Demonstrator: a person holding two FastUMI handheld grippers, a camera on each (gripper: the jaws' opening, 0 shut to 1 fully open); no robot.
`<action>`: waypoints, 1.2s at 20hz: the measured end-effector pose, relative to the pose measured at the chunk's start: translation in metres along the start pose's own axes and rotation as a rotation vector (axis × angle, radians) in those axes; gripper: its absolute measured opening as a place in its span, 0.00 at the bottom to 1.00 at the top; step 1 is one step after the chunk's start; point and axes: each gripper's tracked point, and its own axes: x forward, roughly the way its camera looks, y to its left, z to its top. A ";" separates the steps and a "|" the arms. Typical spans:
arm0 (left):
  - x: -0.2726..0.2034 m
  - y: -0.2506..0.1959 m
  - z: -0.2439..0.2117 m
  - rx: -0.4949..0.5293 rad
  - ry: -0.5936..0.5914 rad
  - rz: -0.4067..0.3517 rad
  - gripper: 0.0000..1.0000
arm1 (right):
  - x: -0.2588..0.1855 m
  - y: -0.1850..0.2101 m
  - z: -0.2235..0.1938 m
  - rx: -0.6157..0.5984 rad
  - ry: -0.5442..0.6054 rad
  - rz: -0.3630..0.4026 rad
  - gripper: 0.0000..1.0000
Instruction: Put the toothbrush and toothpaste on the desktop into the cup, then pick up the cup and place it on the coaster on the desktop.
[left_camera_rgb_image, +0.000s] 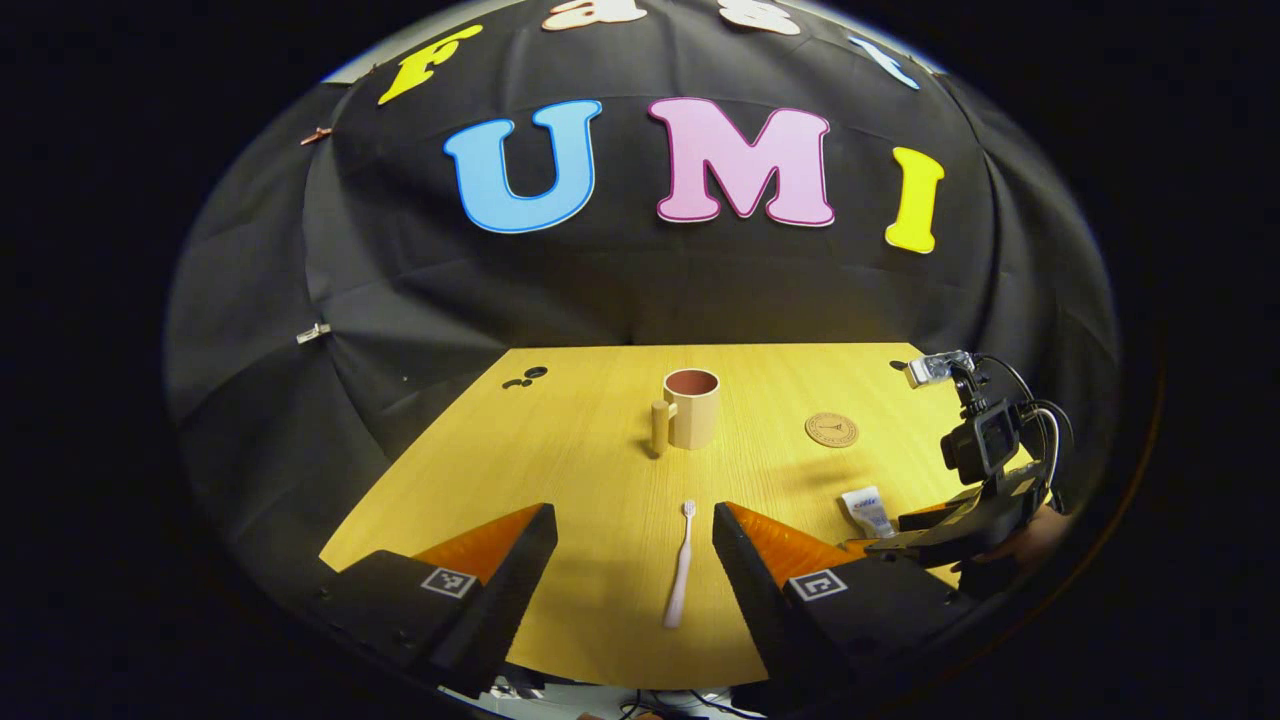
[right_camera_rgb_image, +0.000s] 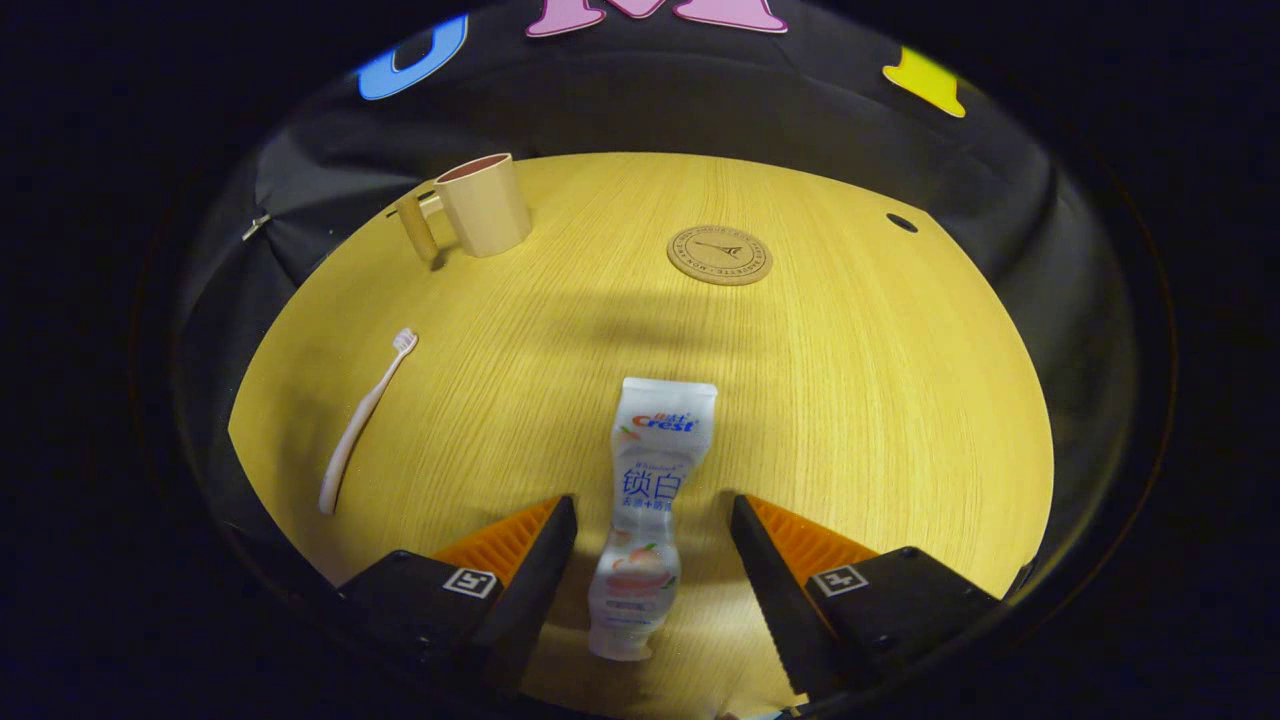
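A pale toothbrush (left_camera_rgb_image: 681, 566) lies flat on the yellow desktop (left_camera_rgb_image: 590, 460), bristles pointing away, between the wide-apart fingers of my left gripper (left_camera_rgb_image: 633, 520), which is open. A white toothpaste tube (right_camera_rgb_image: 647, 500) lies lengthwise between the fingers of my right gripper (right_camera_rgb_image: 652, 515), also open, neither finger touching it. The beige cup (left_camera_rgb_image: 690, 407) stands upright mid-table, its handle to the left; in the right gripper view the cup (right_camera_rgb_image: 482, 205) is far left. The round cork coaster (left_camera_rgb_image: 831, 429) (right_camera_rgb_image: 719, 254) lies to the cup's right. The right gripper (left_camera_rgb_image: 905, 535) also appears low at the right over the toothpaste (left_camera_rgb_image: 866, 510).
A person's hand (left_camera_rgb_image: 1030, 545) holds the right gripper at the table's right edge. Small dark holes (left_camera_rgb_image: 525, 378) mark the far left corner of the desktop, another hole (right_camera_rgb_image: 901, 222) the far right. Black cloth walls the table's back and sides.
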 end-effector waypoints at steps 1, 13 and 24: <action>0.000 -0.001 0.000 -0.004 -0.001 -0.003 0.97 | -0.001 -0.002 0.000 0.006 0.004 -0.004 0.81; 0.011 -0.002 -0.014 -0.018 0.034 0.000 0.97 | 0.001 -0.006 0.004 0.000 0.054 0.048 0.30; 0.072 -0.007 -0.063 0.015 0.225 -0.077 0.98 | -0.036 -0.037 0.039 0.026 -0.045 0.061 0.29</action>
